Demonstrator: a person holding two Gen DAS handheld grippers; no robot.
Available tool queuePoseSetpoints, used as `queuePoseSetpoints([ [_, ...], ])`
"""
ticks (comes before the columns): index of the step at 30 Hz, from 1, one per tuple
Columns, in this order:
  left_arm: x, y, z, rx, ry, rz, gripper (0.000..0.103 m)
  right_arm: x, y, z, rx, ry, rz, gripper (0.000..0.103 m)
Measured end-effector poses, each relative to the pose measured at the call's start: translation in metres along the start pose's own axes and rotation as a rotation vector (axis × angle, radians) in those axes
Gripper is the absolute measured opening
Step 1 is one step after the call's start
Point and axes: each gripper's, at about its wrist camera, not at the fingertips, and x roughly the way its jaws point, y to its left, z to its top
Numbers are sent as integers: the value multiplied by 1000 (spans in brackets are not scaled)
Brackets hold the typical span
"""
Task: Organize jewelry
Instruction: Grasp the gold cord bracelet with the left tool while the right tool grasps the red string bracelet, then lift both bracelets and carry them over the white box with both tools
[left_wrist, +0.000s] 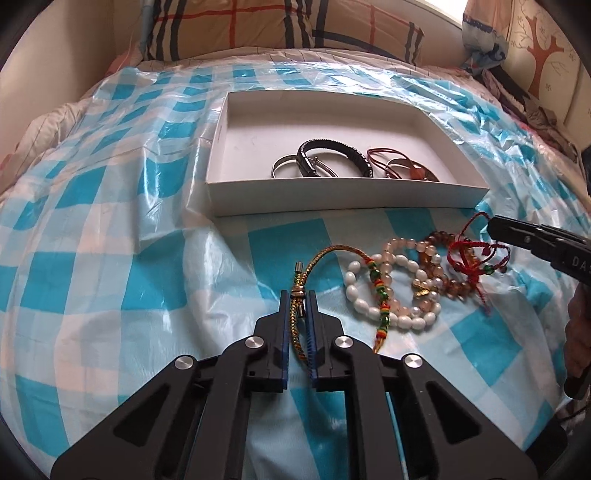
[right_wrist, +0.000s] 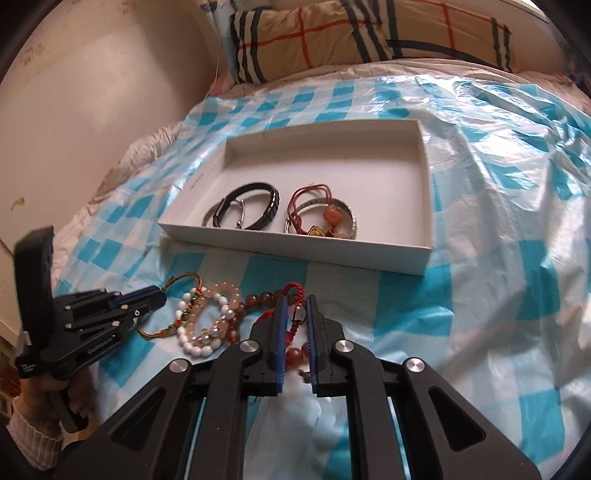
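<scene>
My left gripper is shut on a gold-green braided cord bracelet lying on the blue checked plastic sheet. To its right is a heap of white bead, pink bead and amber bead bracelets. My right gripper is shut on a red cord bracelet at the heap's right end, over amber beads. Behind the heap, a white shallow box holds a black braided bracelet, metal bangles and a red cord with an orange stone.
The sheet covers a bed, with plaid pillows at the far end and a wall on the left. A hand and sleeve hold the left tool at the lower left of the right wrist view. Clothes lie at the far right.
</scene>
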Motion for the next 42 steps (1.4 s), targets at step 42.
queuePoseSetpoints([
  [42, -75, -23, 3, 13, -116, -74, 6, -93, 13, -3, 93, -181, 162, 11],
])
